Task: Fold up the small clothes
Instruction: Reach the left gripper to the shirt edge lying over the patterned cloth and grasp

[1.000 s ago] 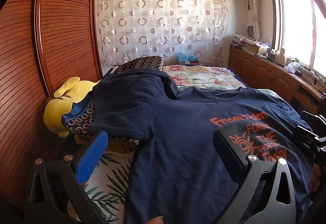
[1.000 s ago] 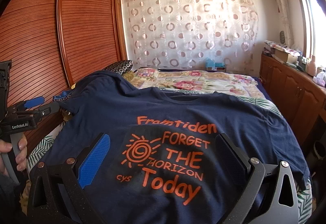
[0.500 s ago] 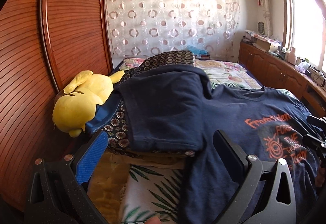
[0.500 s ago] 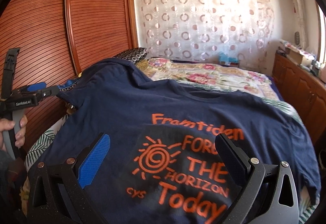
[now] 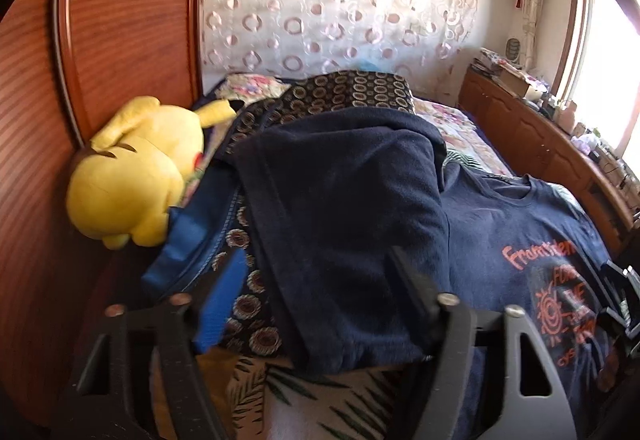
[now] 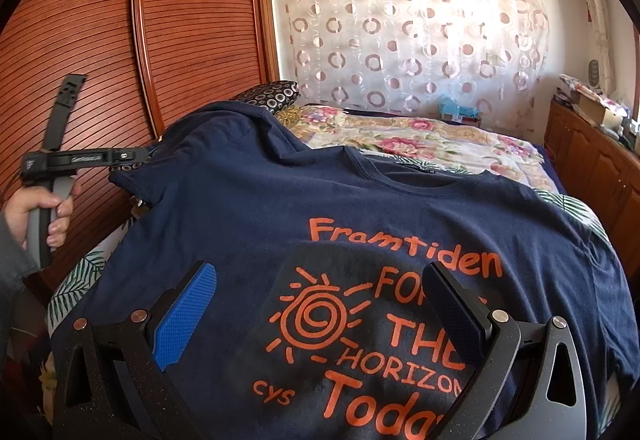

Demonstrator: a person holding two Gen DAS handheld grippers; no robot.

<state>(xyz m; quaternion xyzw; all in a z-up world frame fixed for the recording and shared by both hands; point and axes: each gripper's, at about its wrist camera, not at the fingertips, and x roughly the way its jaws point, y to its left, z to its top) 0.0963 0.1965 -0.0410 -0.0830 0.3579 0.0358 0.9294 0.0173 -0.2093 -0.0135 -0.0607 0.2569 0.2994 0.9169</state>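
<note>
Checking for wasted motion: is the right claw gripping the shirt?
No: the right claw hangs open above the navy T-shirt, its fingers apart.

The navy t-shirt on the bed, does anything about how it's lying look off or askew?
Yes. The navy t-shirt lies print up on the bed, but its sleeve on the left side is not flat: it rides up over a ring-patterned pillow beside the yellow plush toy, bunched and raised. The left gripper is open in front of it.

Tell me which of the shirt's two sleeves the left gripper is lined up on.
The left gripper faces the sleeve draped over the patterned pillow beside the yellow plush toy; the other sleeve isn't shown.
</note>
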